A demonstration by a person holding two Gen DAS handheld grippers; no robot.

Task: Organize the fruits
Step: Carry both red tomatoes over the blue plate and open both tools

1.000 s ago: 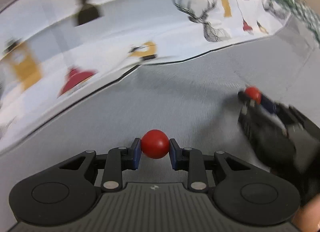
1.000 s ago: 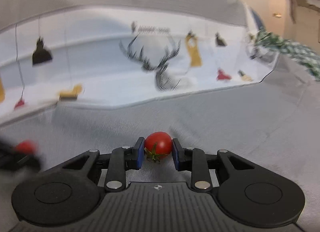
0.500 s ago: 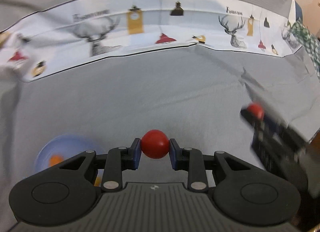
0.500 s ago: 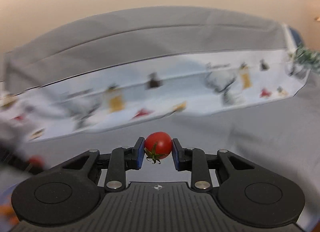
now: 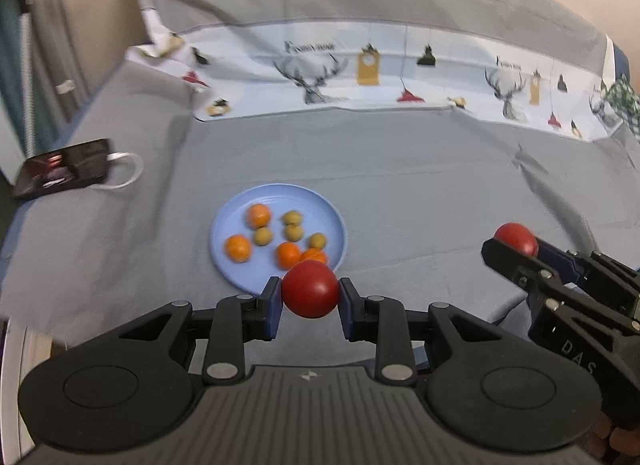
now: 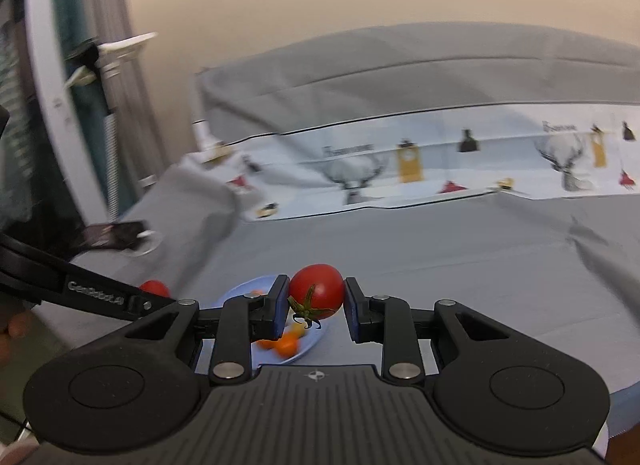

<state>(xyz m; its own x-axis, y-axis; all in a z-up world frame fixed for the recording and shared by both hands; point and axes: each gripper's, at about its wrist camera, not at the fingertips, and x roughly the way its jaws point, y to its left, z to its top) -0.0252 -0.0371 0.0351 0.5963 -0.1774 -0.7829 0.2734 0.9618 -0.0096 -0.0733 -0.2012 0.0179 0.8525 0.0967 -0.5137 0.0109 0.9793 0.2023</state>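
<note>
My left gripper (image 5: pixel 310 297) is shut on a red cherry tomato (image 5: pixel 310 293) and hangs just in front of the near rim of a light blue plate (image 5: pixel 336 221). On the plate lie several small oranges (image 5: pixel 238 247) and several olive-green round fruits (image 5: pixel 294 231). My right gripper (image 6: pixel 316 299) is shut on a second red tomato (image 6: pixel 317 289) with a green stalk; in the left wrist view it shows at the right (image 5: pixel 516 243), beside the plate. The plate (image 6: pixel 310 339) lies partly hidden under the right gripper. The left gripper with its tomato (image 6: pixel 155 288) shows at the left.
A grey sheet (image 5: pixel 420 185) covers the bed. A white band printed with deer (image 5: pixel 380 77) runs across the back. A dark phone (image 5: pixel 66 171) with a white cable lies at the far left, by the bed's edge. A wall rises behind.
Both grippers have swung left and risen with their tomatoes still held. The blue plate with fruit has come fully into the left wrist view, and the phone has appeared at the left.
</note>
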